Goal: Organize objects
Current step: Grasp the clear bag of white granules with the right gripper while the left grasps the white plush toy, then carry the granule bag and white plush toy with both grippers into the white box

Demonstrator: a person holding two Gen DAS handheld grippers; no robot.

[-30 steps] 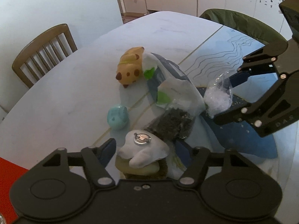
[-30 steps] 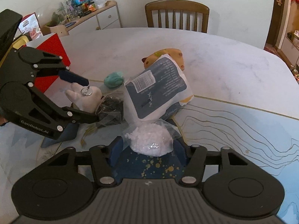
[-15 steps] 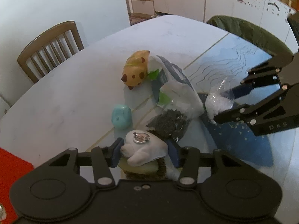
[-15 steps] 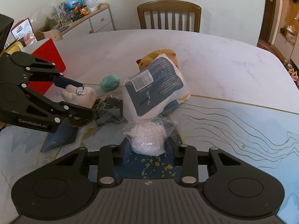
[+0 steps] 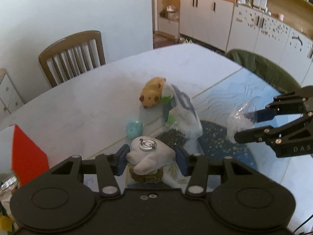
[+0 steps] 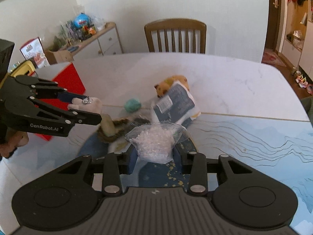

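My left gripper (image 5: pixel 150 159) is shut on a white plush toy (image 5: pixel 151 158) with a round metal pin badge on top; a green and brown piece hangs beneath it. The same toy (image 6: pixel 92 104) shows at left in the right wrist view, lifted above the table. My right gripper (image 6: pixel 155 156) is shut on a clear bag of white beads (image 6: pixel 154 144), seen again as the bead bag (image 5: pixel 237 125) at right in the left wrist view. On the table lie a yellow plush (image 5: pixel 152 95), a teal ball (image 5: pixel 134 130), a white-and-blue pouch (image 6: pixel 174 104) and a bag of dark bits (image 5: pixel 172 138).
A red box (image 6: pixel 65 80) stands at the table's left edge. Wooden chairs (image 6: pixel 176 36) and a green-backed chair (image 5: pixel 262 68) ring the white table (image 5: pixel 78 107). A blue patterned mat (image 6: pixel 254 143) covers the near right side. A sideboard with clutter (image 6: pixel 88 37) lines the far wall.
Both grippers have risen away from the table, each carrying its load. The left jaws closed in on the white plush toy; the bead bag now hangs higher above the blue mat.
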